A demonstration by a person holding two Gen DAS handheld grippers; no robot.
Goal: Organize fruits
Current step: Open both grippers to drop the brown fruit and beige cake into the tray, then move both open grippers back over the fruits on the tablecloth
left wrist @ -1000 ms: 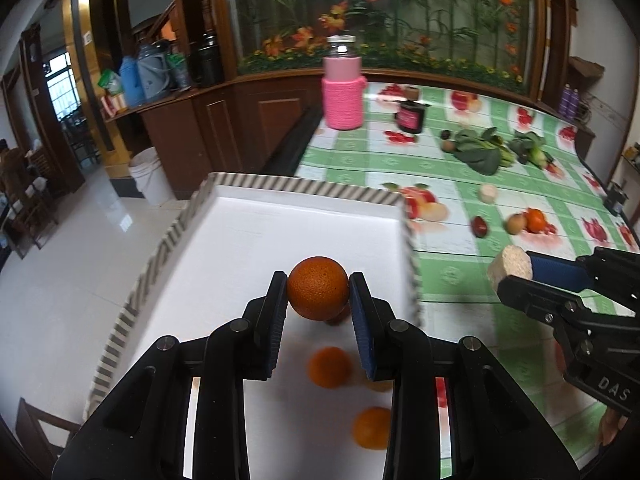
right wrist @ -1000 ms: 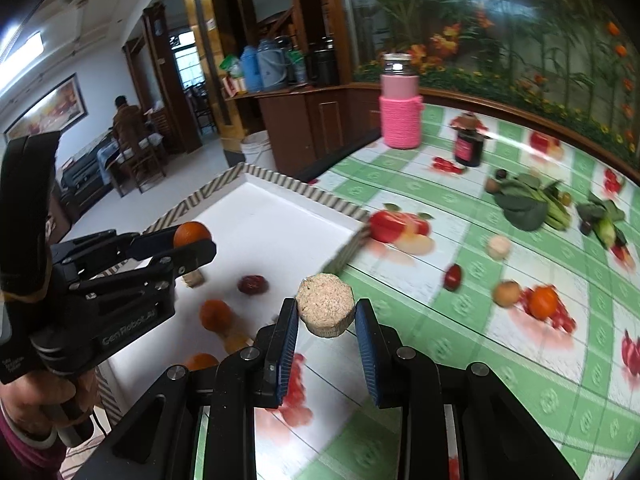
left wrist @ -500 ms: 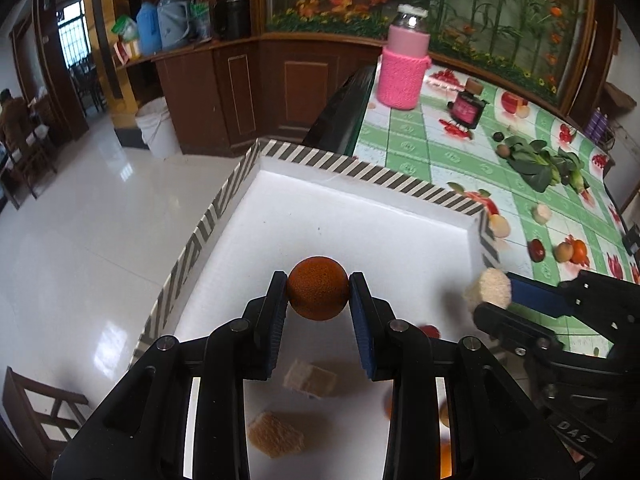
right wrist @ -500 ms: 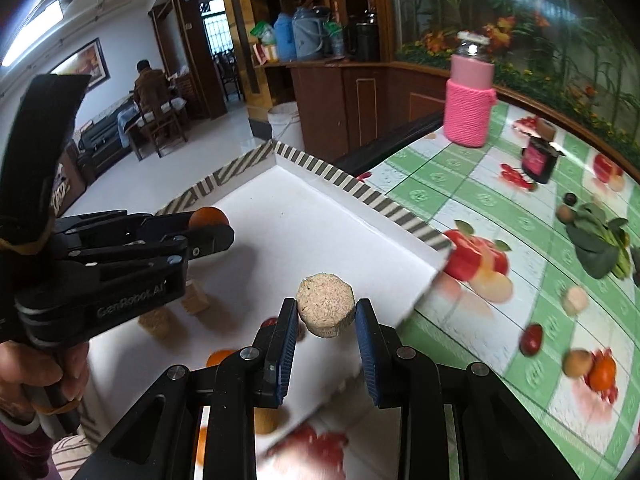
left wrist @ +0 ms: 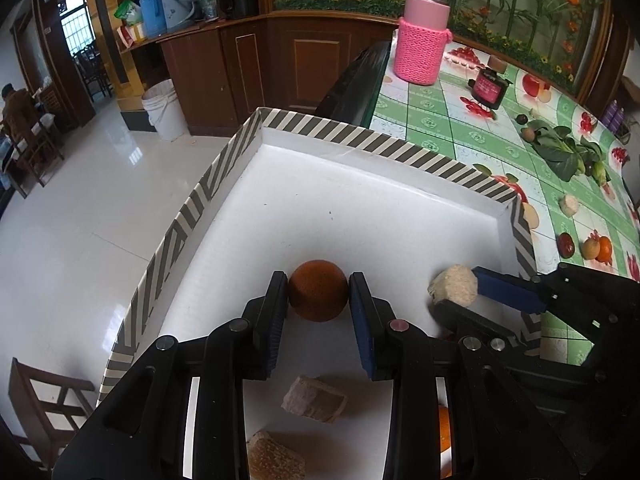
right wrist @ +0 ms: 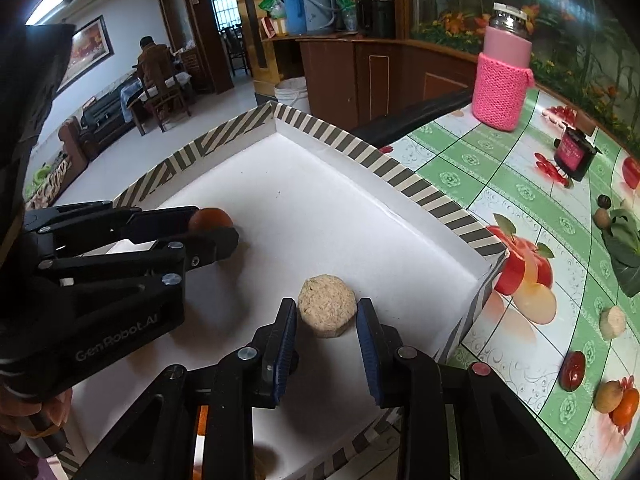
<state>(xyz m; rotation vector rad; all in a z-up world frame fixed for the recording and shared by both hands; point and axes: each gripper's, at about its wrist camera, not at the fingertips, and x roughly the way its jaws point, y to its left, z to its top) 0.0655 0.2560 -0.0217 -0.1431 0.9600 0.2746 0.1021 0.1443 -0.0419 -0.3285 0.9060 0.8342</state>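
Fruits are being deposited in the white tray [left wrist: 360, 216] with the striped rim. Left wrist view: the orange fruit [left wrist: 318, 296], at lower centre of the frame, sits between the pads of the left gripper [left wrist: 318, 300]; the jaws are opening, with a thin gap showing at the right pad, and the fruit looks to rest on the tray floor. Right wrist view: the tan round piece [right wrist: 327, 311] lies at lower centre on the tray floor, between the fingers of the right gripper [right wrist: 326, 332]; these jaws are opening too, with clear gaps on both sides.

A second ago both items were clamped and carried above the tray; the tan piece was over the tablecloth beside the rim. Both have since come down inside it. Judgement: both releases are under way, nearly finished.

Outstanding: several small fruits [right wrist: 614, 400] remain on the green tablecloth [right wrist: 460, 168] at lower right of the frame.
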